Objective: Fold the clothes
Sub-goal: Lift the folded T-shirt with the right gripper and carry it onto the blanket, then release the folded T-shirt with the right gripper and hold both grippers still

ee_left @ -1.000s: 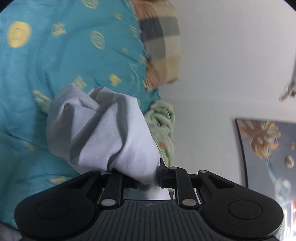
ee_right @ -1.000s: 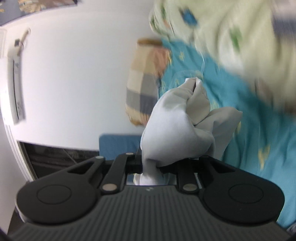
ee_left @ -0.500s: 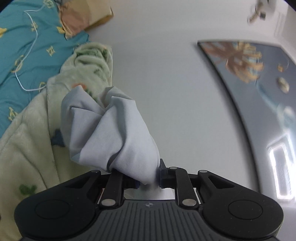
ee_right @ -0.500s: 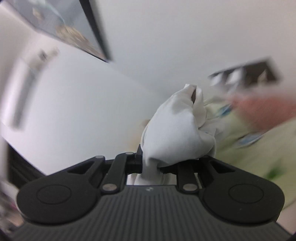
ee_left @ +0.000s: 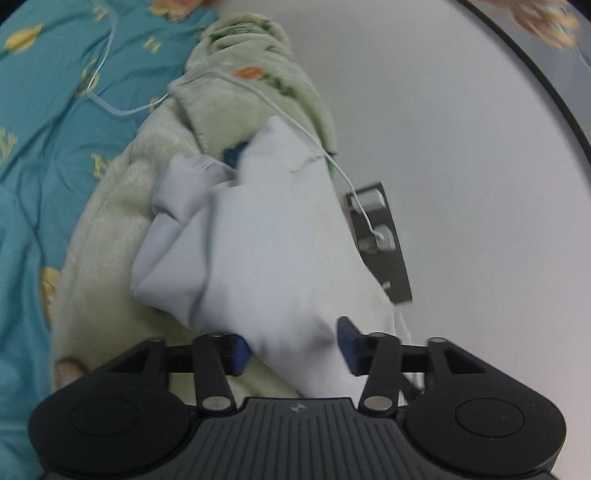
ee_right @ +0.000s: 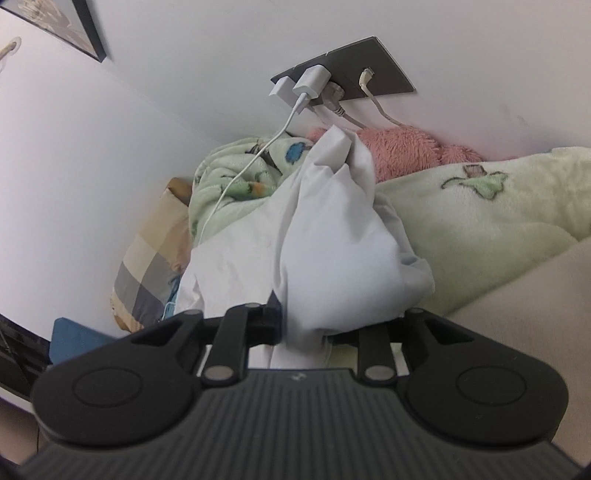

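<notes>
A white garment (ee_left: 258, 240) bunches up in front of my left gripper (ee_left: 295, 349). The jaws stand apart with the cloth loose between the blue pads. In the right wrist view the same white garment (ee_right: 332, 251) bulges out of my right gripper (ee_right: 304, 325), whose jaws have parted slightly but still pinch a fold of it. The garment rests over a pale green fleece blanket (ee_left: 110, 221), which also shows in the right wrist view (ee_right: 480, 206).
A teal patterned bedsheet (ee_left: 44, 129) lies at left. A wall socket plate (ee_right: 343, 79) with chargers and a white cable (ee_right: 240, 177) is on the white wall. A pink fluffy item (ee_right: 406, 147), a checked pillow (ee_right: 147, 266) and a framed picture (ee_right: 55, 22) are nearby.
Both grippers swung down toward the blanket by the wall. The left jaws have opened and let the garment go loose. The right jaws have widened slightly.
</notes>
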Tool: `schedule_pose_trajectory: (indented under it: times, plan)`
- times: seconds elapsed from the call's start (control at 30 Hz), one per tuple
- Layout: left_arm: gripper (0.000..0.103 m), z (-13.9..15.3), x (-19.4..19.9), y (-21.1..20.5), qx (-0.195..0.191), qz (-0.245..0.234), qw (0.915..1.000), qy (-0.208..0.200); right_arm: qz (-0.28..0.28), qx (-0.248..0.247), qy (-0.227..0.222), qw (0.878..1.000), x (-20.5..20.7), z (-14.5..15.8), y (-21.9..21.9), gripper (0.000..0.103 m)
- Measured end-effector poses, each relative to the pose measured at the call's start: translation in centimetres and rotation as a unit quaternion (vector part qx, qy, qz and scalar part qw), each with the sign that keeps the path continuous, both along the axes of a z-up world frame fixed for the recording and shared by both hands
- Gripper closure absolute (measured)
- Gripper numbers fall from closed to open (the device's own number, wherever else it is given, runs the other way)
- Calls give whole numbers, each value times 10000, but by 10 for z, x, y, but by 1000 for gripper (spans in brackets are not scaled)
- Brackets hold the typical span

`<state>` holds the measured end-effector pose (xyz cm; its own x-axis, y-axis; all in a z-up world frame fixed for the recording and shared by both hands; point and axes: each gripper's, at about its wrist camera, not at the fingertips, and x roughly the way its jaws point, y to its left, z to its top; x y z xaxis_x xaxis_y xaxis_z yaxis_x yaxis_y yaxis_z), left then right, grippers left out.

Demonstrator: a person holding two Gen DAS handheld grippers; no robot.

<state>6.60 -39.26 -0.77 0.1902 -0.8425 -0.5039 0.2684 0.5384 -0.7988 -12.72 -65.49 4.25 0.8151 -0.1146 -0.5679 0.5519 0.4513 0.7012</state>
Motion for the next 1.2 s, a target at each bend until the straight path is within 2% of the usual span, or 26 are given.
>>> schedule_pose_trajectory:
  times: [0.03,0.1,0.13,0.17,0.23,0.37,0.47,0.57,0.6,0.63,0.67,0.83,1.1,1.2]
  plan:
    - [41,9,-5,4,102,-70,9998,-169,3,-131,3,9999,-8,7,7,55]
    - [34,29,-16,14,219,-138,9980,-577,8,-392,10,9992,-23,21,21,40]
    - [28,42,-25,21,257,-162,9963,-804,11,-523,14,9986,-31,28,28,37]
    - [23,57,-36,29,288,-189,9940,-1042,33,-670,21,9977,-38,35,36,37]
    - [22,80,-57,38,401,-232,9883,-1451,102,-983,40,9951,-51,48,53,37]
    - [12,122,-99,60,558,-176,9761,-2093,185,-1603,38,9869,-79,73,89,37]
    - [4,148,-134,80,719,-95,9638,-2566,283,-2050,34,9784,-96,88,118,37]
    - [0,169,-164,99,843,-28,9520,-2941,384,-2452,32,9687,-110,100,145,37]
    - [0,175,-174,106,878,-19,9487,-3036,389,-2584,37,9652,-114,103,154,34]
    - [0,180,-182,112,935,-1,9450,-3135,385,-2714,17,9617,-118,106,163,23]
    - [0,183,-190,117,1010,28,9408,-3236,376,-2843,-20,9580,-122,109,171,22]
    - [0,190,-223,138,1388,193,9163,-3752,389,-3189,-36,9470,-134,110,203,22]
    - [0,180,-258,158,1880,238,8859,-4235,477,-3577,5,9326,-149,101,246,22]
    - [0,177,-265,164,1993,346,8787,-4324,448,-3668,30,9292,-153,98,260,22]
